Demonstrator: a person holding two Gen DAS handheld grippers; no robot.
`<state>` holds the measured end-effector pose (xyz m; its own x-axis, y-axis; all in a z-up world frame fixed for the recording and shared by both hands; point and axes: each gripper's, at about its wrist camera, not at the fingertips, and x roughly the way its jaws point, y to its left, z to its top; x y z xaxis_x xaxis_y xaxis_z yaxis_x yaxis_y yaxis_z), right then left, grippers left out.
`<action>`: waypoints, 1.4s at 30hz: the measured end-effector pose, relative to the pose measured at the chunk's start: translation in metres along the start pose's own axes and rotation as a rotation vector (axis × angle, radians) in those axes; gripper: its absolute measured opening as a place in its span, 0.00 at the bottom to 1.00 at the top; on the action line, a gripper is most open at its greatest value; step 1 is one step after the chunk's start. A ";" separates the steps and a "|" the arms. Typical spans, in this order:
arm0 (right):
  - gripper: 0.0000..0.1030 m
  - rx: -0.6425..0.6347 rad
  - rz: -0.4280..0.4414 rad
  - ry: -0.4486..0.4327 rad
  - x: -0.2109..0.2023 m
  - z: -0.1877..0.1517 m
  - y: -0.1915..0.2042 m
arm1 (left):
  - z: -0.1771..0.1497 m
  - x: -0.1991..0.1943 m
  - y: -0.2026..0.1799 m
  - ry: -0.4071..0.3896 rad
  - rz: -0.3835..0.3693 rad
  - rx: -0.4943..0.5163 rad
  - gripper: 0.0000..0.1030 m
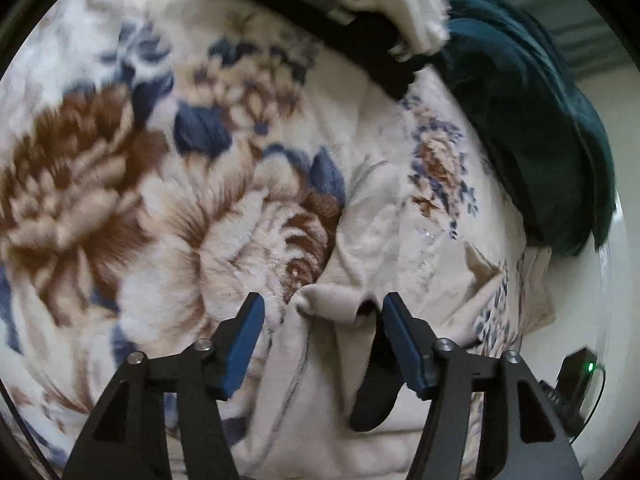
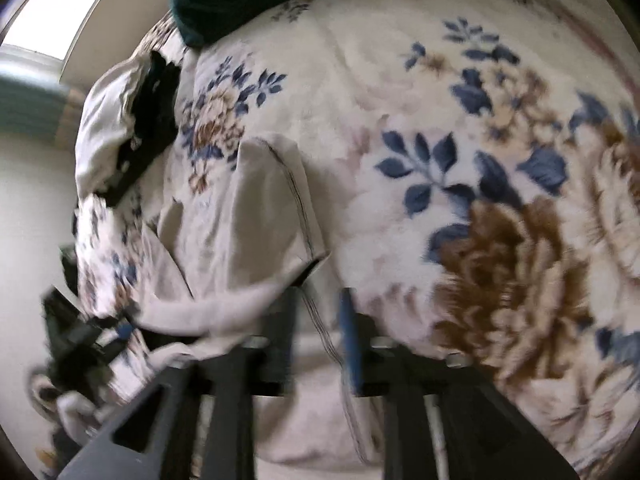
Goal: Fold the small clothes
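1. Left wrist view, left side: it's pretty much all floral fleece blanket (image 1: 120, 184), cream with big brown flowers and blue leaves, spread over the bed.
2. Near centre: the left gripper (image 1: 323, 320) is angled down at the bedding with its blue-padded fingers (image 1: 246, 344) spread wide. A bunched fold of the beige garment (image 1: 320, 380) sits in the gap between them, but neither pad is actually squeezing it.
3. From there the beige fabric runs right and further away, wrinkled, lying flat on the blanket.
4. Far right: a dark teal fabric (image 1: 532, 128) is heaped along the bed's edge, and up at the far top there's a white garment (image 1: 404, 0) lying over something black (image 1: 360, 40).
5. Right wrist view, left side: rumpled white and black clothes (image 2: 132, 112) sit at the bed's edge, with a wall and window behind.
6. Centre: the same beige garment (image 2: 248, 216), stitched seam showing, runs from mid-bed back to the right gripper (image 2: 320, 312).
7. That gripper points low along the bed with only a narrow gap between its fingers. The seam edge passes right through the gap. It's blurry, so can't tell if it's really clamped.
8. Right: more of the flower blanket (image 2: 500, 200).
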<state>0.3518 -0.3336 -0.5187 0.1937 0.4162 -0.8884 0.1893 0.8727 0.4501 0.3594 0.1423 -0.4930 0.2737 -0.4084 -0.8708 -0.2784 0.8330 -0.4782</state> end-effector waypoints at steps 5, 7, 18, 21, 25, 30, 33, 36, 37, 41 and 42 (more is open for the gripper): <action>0.55 -0.094 -0.065 0.051 0.015 -0.016 0.003 | -0.010 0.010 -0.011 0.032 0.093 0.183 0.58; 0.55 -0.130 -0.101 0.048 0.022 -0.016 0.007 | -0.011 0.016 -0.018 0.040 0.123 0.232 0.58; 0.09 -0.351 -0.213 0.051 0.051 -0.021 0.059 | 0.000 0.011 -0.023 -0.004 0.170 0.242 0.58; 0.06 -0.325 -0.236 -0.024 0.040 -0.022 0.060 | 0.001 0.011 -0.023 0.004 0.174 0.257 0.58; 0.05 -0.177 -0.245 -0.107 0.020 -0.014 0.042 | 0.003 0.014 -0.025 0.018 0.166 0.277 0.58; 0.06 -0.021 -0.215 -0.101 0.019 0.001 0.018 | 0.005 0.019 -0.038 0.023 0.150 0.328 0.58; 0.06 0.016 -0.178 -0.050 0.025 0.005 0.016 | 0.003 0.024 -0.049 0.034 0.157 0.384 0.58; 0.06 -0.009 -0.180 -0.037 0.024 0.005 0.021 | 0.003 0.038 -0.053 0.052 0.194 0.408 0.58; 0.06 -0.014 -0.192 -0.032 0.023 0.004 0.022 | 0.005 0.043 -0.052 0.064 0.211 0.401 0.58; 0.06 0.070 -0.268 -0.075 0.010 0.001 0.006 | 0.007 0.050 -0.049 0.078 0.215 0.379 0.58; 0.06 0.118 -0.272 -0.081 0.006 0.002 -0.004 | 0.008 0.050 -0.049 0.077 0.211 0.377 0.58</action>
<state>0.3542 -0.3347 -0.5259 0.1958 0.1453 -0.9698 0.3547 0.9115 0.2082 0.3937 0.0843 -0.5123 0.1737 -0.2293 -0.9577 0.0384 0.9734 -0.2261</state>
